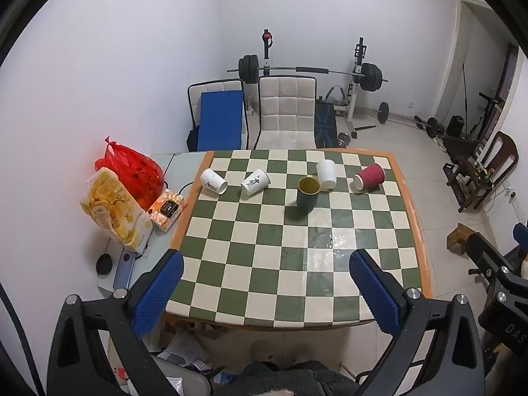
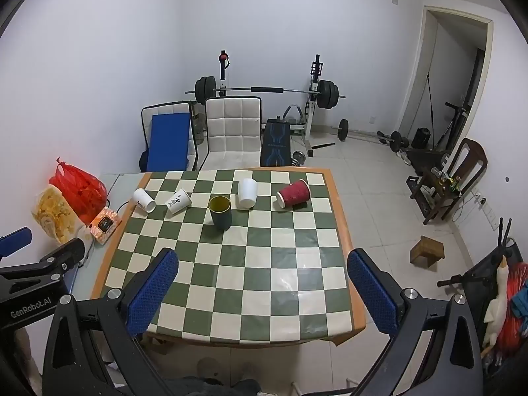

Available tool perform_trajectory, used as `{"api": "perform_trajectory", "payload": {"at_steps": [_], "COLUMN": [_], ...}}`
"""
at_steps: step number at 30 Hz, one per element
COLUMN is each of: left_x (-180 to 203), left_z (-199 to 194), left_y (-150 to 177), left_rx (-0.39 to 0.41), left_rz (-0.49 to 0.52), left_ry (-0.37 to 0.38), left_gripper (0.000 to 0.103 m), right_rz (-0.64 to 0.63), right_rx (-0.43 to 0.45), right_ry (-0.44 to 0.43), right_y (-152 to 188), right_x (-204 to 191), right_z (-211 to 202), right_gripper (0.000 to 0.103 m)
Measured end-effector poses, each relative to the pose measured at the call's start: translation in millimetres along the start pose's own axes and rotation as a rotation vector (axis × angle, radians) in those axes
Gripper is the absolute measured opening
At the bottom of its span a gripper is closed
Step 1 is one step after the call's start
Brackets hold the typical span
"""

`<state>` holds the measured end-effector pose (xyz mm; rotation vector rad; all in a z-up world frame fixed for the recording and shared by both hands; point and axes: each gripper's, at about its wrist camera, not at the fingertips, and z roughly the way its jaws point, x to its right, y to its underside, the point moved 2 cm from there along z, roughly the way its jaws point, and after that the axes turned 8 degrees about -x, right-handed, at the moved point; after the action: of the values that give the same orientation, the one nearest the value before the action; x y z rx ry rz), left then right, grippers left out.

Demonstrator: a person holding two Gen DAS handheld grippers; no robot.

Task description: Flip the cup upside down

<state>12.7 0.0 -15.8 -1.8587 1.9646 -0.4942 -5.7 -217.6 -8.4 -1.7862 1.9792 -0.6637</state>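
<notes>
Five cups line my checkered surface [image 1: 297, 264], the dark green upright cup [image 1: 308, 194] foremost; only my right view shows the small wooden stool [image 2: 427, 250]. Both my left tongs [image 1: 265, 274] and right tongs [image 2: 262, 272] hang released.

Dark green cup [image 1: 308, 193] [image 2: 220, 211] upright (yellow inside), mid-table.

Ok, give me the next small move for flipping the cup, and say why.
Probably reach the right claw forward toward the dark green cup. It stands upright, mouth up, mid-table, while the other cups already lie tipped. Both claws hang open and empty over the near table edge.
</notes>
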Motion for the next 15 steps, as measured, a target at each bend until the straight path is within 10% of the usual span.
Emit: {"api": "perform_trajectory", "payload": {"at_steps": [15], "left_x": [0.0], "left_z": [-0.1], "left_y": [0.0], "left_rx": [0.003], "left_rz": [-0.003], "left_ry": [0.008], "left_gripper": [0.103], "right_rz": [0.001], "right_rx": [0.004], "right_ry": [0.002], "right_y": [-0.2], "right_x": [3.8], "right_z": [0.0], "right_gripper": [0.103]}}
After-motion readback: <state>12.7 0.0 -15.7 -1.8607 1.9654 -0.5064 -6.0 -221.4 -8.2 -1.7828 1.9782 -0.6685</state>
